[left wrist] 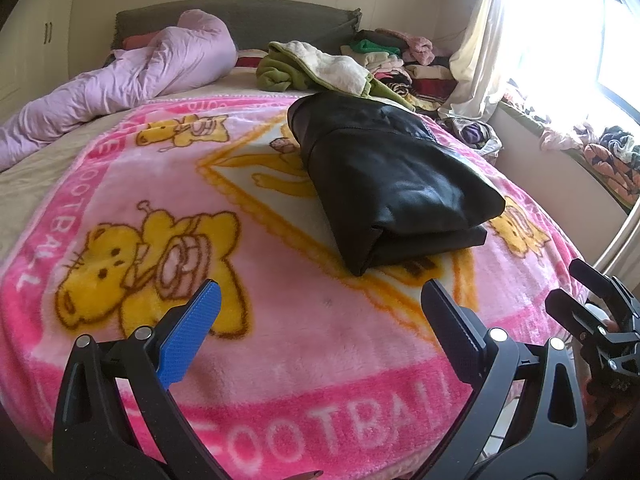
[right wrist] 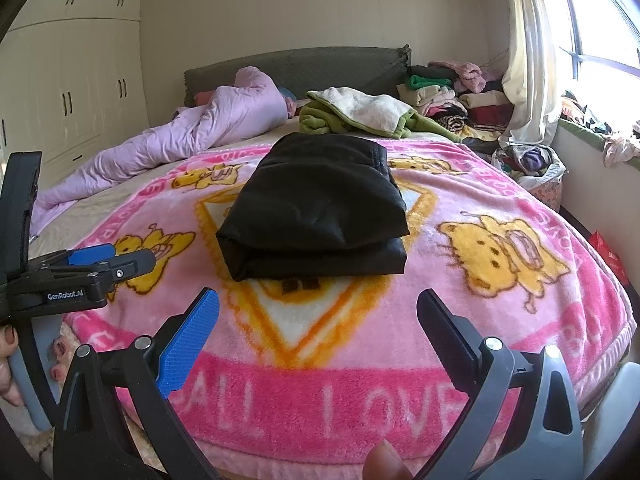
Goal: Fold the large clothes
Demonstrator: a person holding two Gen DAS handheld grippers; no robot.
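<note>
One shiny black leathery jacket [left wrist: 396, 184] folded into a chunky rectangle on the fuzzy pink blanket [left wrist: 280, 340]; left tool [left wrist: 320, 312] and right tool [right wrist: 318, 316] both released, empty.

a bed [right wrist: 100, 208] with a dark headboard [right wrist: 320, 66] is carrying everything here. a pink fleece blanket [right wrist: 360, 328] printed with yellow cartoon animals is lying spread over its near half. a folded black garment [right wrist: 316, 208] is sitting on the blanket's middle, over a yellow-edged diamond. beyond the blanket, a rumpled lilac duvet [right wrist: 192, 136] is stretching along the far left, a green and cream throw [right wrist: 360, 114] is lying bunched near the middle, and piles of folded clothes [right wrist: 452, 96] are crowding the far right corner.
</note>
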